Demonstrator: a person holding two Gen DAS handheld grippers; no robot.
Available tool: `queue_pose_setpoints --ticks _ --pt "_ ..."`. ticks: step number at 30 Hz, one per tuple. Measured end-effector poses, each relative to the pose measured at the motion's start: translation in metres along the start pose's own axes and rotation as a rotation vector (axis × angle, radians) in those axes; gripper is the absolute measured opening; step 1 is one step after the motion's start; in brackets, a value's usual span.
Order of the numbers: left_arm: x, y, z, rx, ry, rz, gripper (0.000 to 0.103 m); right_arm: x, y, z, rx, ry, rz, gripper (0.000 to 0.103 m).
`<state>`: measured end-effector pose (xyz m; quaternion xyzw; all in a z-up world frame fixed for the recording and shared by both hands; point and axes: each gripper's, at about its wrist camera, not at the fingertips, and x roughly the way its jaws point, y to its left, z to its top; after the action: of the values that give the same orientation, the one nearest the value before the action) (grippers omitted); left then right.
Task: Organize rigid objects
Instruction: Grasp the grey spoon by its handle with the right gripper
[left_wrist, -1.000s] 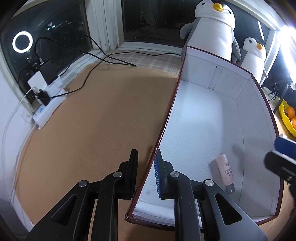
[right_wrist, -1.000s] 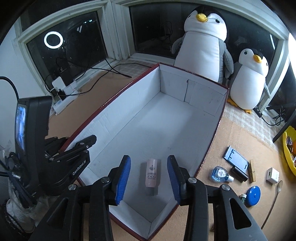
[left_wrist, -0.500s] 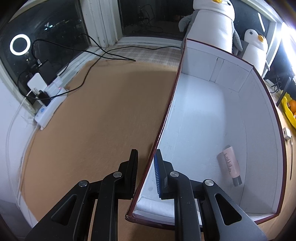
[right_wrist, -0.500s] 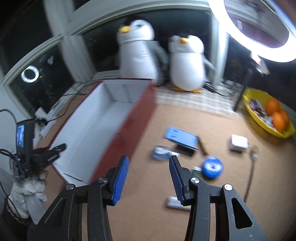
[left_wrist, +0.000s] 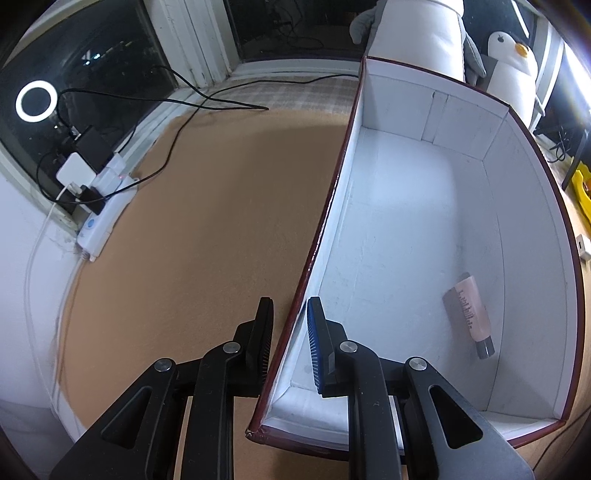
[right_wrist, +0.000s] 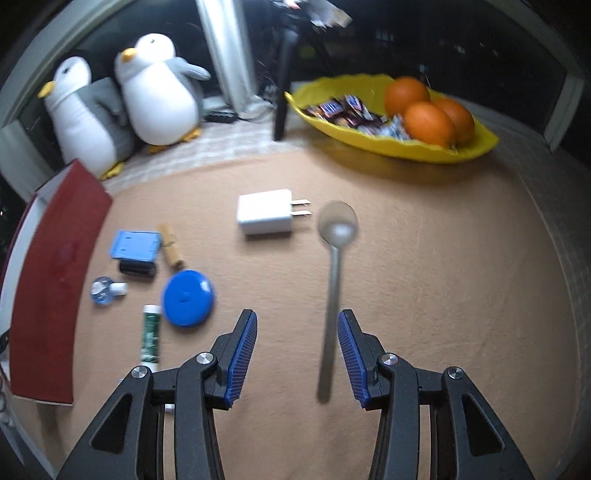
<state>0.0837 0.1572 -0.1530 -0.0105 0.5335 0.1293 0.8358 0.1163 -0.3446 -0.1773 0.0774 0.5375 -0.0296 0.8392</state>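
Observation:
My left gripper (left_wrist: 290, 332) is shut on the left wall of the red box (left_wrist: 332, 192), one finger outside, one inside. A pink tube (left_wrist: 471, 310) lies on the box's white floor. My right gripper (right_wrist: 297, 350) is open and empty above the tan table, with a metal spoon (right_wrist: 332, 295) lying between its fingers, close to the right one. To the left lie a white charger (right_wrist: 264, 216), a blue round case (right_wrist: 188, 298), a green tube (right_wrist: 150, 338), a small clear bottle (right_wrist: 105, 290), a blue holder (right_wrist: 135, 245), a black block (right_wrist: 136, 268) and a cork-like stick (right_wrist: 170, 245).
The red box (right_wrist: 55, 266) stands at the left in the right wrist view. A yellow bowl (right_wrist: 406, 146) with oranges and sweets sits at the back. Two penguin toys (right_wrist: 155, 92) stand at the back left. A power strip (left_wrist: 105, 210) with cables lies left of the box.
My right gripper has swung from over the box to the right, over the loose objects and the spoon. My left gripper has kept its hold on the box wall.

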Motion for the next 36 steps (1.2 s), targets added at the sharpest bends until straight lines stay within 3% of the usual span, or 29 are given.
queue_pose_setpoints --ticks 6,11,19,22,29,36 --pt "0.002 0.000 0.002 -0.013 0.025 -0.001 0.016 0.022 -0.009 0.006 -0.003 0.030 -0.011 0.041" --pt "0.002 -0.002 0.002 -0.006 0.030 0.022 0.016 0.034 -0.008 0.013 -0.018 0.049 -0.014 0.035" --pt "0.002 -0.002 0.004 -0.016 0.043 0.011 0.016 0.042 -0.013 0.026 -0.031 0.047 -0.031 0.011" --pt "0.002 -0.003 0.003 -0.008 0.037 0.019 0.016 0.042 -0.014 0.025 -0.039 0.048 -0.032 0.007" --pt "0.002 -0.003 0.001 -0.014 0.024 0.017 0.016 0.031 -0.012 0.018 -0.029 0.032 -0.021 0.007" --pt "0.001 -0.002 0.000 -0.023 -0.004 0.005 0.016 -0.009 0.014 0.015 -0.063 -0.032 0.007 0.007"
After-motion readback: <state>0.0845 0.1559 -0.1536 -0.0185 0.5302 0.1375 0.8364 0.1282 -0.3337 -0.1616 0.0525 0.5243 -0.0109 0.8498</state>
